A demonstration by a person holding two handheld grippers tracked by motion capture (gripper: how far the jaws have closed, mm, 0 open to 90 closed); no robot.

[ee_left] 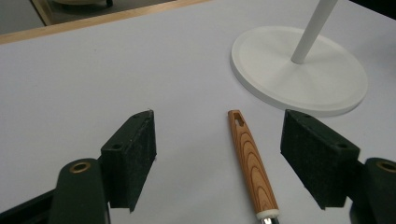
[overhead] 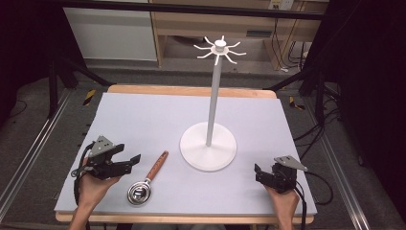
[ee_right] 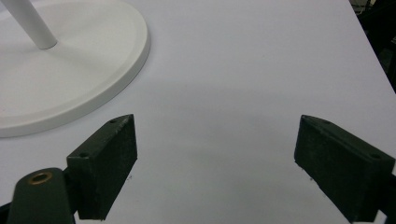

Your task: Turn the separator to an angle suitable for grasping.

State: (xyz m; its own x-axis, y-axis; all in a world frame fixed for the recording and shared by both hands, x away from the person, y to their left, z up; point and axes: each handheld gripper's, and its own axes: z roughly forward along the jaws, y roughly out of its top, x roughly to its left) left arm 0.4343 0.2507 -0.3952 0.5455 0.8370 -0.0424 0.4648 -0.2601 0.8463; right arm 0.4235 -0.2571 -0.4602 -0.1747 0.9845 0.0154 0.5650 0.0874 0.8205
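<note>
A metal scoop with a wooden handle (overhead: 152,173) lies on the grey mat, its round bowl (overhead: 138,193) toward the front edge. A white stand (overhead: 208,145) with a round base, a tall pole and hooks at the top (overhead: 220,48) rises mid-table. My left gripper (overhead: 133,162) is open at the front left, just left of the handle. In the left gripper view the wooden handle (ee_left: 251,163) lies on the mat between the spread jaws of that gripper (ee_left: 219,149), nearer the right one. My right gripper (overhead: 257,173) is open at the front right, holding nothing; its own view shows its jaws (ee_right: 217,149) wide over bare mat.
The grey mat (overhead: 143,120) covers a wooden table. The stand's base (ee_right: 70,70) lies left of my right gripper. Shelving and cables stand behind the table, with black frame legs at both sides.
</note>
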